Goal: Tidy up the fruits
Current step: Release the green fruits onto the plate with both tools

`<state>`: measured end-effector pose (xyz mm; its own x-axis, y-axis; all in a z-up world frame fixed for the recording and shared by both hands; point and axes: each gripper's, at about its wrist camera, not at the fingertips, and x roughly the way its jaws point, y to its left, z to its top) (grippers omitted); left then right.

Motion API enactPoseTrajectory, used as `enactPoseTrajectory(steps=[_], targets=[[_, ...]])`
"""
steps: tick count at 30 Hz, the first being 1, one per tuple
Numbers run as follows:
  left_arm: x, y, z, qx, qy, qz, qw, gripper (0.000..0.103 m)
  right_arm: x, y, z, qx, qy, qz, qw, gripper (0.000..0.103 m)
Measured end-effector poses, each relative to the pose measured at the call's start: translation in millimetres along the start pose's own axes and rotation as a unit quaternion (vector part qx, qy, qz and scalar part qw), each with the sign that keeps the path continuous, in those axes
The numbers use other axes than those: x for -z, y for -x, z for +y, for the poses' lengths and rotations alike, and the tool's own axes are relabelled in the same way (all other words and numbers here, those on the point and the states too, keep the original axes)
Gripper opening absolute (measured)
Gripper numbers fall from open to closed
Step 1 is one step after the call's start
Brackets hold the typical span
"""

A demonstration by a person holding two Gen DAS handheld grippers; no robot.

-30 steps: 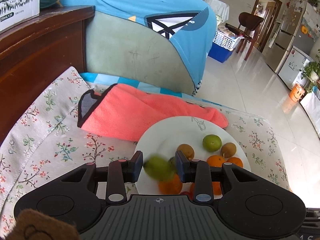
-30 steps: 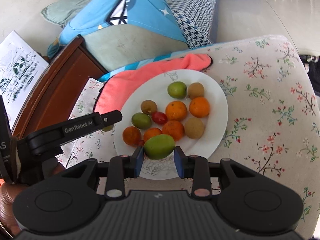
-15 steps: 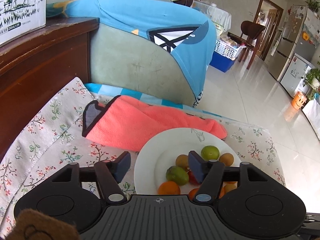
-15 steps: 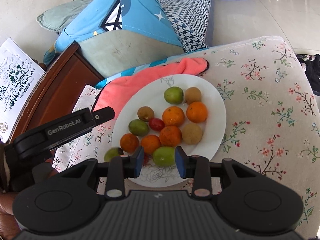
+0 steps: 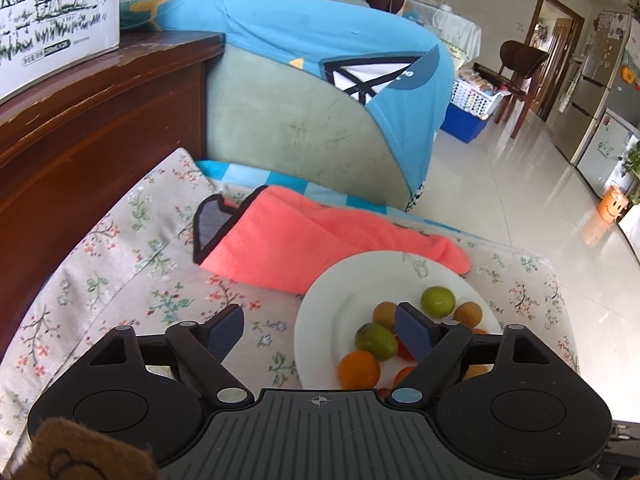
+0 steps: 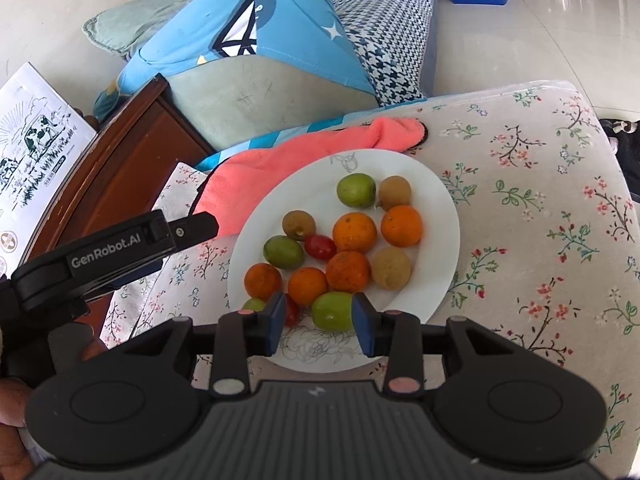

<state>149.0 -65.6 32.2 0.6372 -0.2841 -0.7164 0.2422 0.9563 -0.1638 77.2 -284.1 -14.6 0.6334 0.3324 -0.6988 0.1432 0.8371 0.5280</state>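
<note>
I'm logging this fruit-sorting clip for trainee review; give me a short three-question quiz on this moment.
1. True or false: the left gripper has its fingers spread wide apart.
2. What lies between the fingers of the right gripper? A) an orange B) a green fruit C) a towel
3. How many oranges show on the plate?
Key: 1 true; 2 B; 3 five.

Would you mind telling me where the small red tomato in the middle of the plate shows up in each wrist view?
Left wrist view: the red tomato is only a sliver, low on the plate, mostly hidden behind a finger of the left gripper.
Right wrist view: it sits mid-plate, in full view.
Shared landmark: the pink towel tucked under the white plate.
</note>
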Motion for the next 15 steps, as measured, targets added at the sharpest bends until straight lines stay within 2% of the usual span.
enactPoseTrajectory(steps=[8, 10, 14, 15], targets=[[9, 3, 1, -0.032, -0.004, 0.025, 0.9992, 0.09, -2, 5, 4, 0.036, 0.025, -0.012, 0.999, 0.044], [11, 4, 0, -0.044, -0.004, 0.032, 0.9985, 0.092, -2, 7, 5, 0.049, 0.033, -0.014, 0.998, 0.055], [16, 6, -3, -0.072, -0.015, 0.048, 0.9961, 0.095, -3, 10, 8, 0.067, 0.044, -0.019, 0.997, 0.061], [17, 6, -4, -0.077, -0.018, 0.053, 0.9955, 0.095, -3, 10, 9, 0.072, 0.045, -0.017, 0.996, 0.066]])
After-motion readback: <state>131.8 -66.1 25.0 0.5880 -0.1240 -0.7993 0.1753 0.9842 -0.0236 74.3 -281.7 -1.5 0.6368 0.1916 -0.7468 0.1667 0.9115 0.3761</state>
